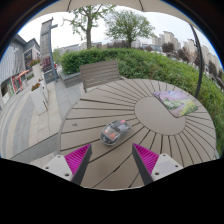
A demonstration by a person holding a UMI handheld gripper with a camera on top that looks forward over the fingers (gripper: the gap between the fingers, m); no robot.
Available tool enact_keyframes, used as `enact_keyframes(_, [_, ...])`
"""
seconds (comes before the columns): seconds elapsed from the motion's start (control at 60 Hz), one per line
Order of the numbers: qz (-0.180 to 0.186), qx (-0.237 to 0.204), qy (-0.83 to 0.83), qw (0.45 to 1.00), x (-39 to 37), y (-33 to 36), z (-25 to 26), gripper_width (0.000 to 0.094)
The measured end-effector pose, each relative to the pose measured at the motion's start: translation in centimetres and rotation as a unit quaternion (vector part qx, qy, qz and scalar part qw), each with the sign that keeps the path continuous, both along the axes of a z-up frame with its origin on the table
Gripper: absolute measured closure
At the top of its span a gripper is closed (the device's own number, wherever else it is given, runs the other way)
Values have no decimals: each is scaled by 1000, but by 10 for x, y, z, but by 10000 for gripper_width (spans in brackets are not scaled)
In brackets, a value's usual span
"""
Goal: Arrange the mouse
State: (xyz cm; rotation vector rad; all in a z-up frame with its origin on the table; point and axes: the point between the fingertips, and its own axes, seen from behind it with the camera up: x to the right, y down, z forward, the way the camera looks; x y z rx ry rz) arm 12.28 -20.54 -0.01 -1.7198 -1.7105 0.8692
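Note:
A grey computer mouse [114, 131] with dark and red markings lies on a round slatted wooden table [95, 110], just ahead of my fingers and slightly left of their midline. My gripper [112, 158] is open and empty, its two magenta pads [77, 157] spread wide above the table slats. The mouse is beyond the fingertips, not between them.
A patterned mouse mat [177, 101] lies on the table at the far right. A wooden bench [98, 72] stands behind the table, with a green hedge [150, 62] beyond. A paved terrace [25, 115] with chairs lies to the left.

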Motion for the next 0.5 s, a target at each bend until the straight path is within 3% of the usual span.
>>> enact_keyframes(0.5, [-21, -5, 18, 1000, -91, -9, -15, 88])
